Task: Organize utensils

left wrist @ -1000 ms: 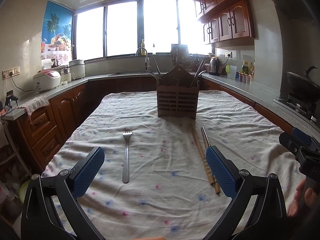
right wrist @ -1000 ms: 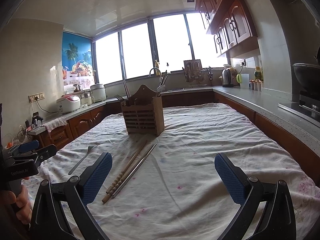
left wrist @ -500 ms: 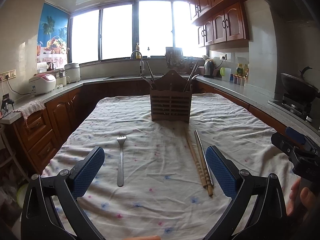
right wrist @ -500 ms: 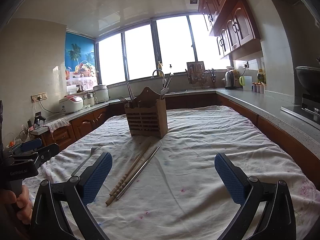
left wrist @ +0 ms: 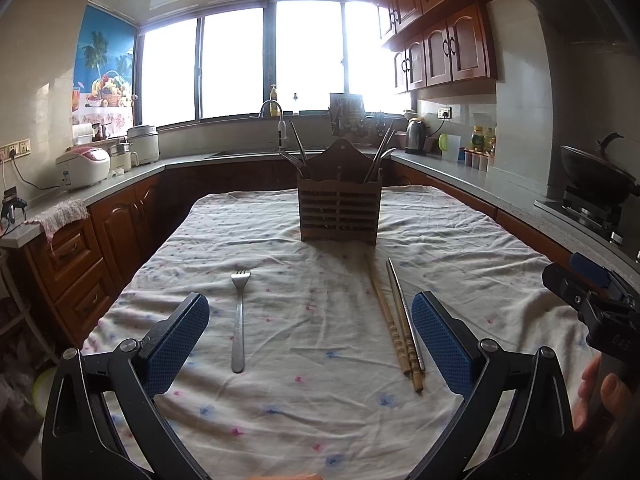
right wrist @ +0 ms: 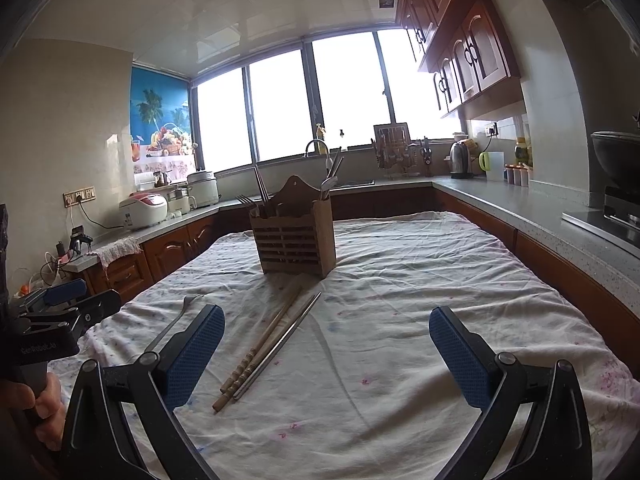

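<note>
The fork lies flat on the tabletop ahead of the left tool, spread wide and empty — pinch its handle squarely. The chopsticks sit beside the right tool's left pad, likewise released — both belong in the wooden holder.

A slatted wooden utensil holder stands upright at the far middle of the cloth-covered counter, with utensils already leaning in its left and right compartments. A steel fork lies flat, tines toward the holder. Well apart to its right lie two wooden chopsticks and a metal chopstick, touching side by side.
</note>
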Motion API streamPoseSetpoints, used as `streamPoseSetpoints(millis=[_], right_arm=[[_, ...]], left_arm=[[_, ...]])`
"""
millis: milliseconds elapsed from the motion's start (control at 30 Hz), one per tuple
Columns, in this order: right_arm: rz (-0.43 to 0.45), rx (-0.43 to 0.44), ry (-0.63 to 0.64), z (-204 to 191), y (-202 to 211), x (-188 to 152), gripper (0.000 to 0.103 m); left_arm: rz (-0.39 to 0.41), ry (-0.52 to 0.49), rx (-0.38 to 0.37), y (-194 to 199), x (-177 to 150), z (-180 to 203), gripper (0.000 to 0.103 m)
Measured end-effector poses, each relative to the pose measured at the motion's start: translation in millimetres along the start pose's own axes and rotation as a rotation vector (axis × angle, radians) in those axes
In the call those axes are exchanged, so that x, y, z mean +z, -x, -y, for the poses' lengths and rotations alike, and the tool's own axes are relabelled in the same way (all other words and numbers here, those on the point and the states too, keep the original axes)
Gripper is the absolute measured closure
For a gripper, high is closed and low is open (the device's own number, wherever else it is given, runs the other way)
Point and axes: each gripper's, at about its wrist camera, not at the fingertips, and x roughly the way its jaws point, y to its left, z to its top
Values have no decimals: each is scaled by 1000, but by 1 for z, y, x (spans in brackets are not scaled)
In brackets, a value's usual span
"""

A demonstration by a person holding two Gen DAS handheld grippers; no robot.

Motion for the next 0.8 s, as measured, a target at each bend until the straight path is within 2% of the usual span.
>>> streamPoseSetpoints(millis=[800], right_arm=[[17,24,6,-4,1,7,0]], left_arm=[[-3,16,-6,0,4,-2,0]])
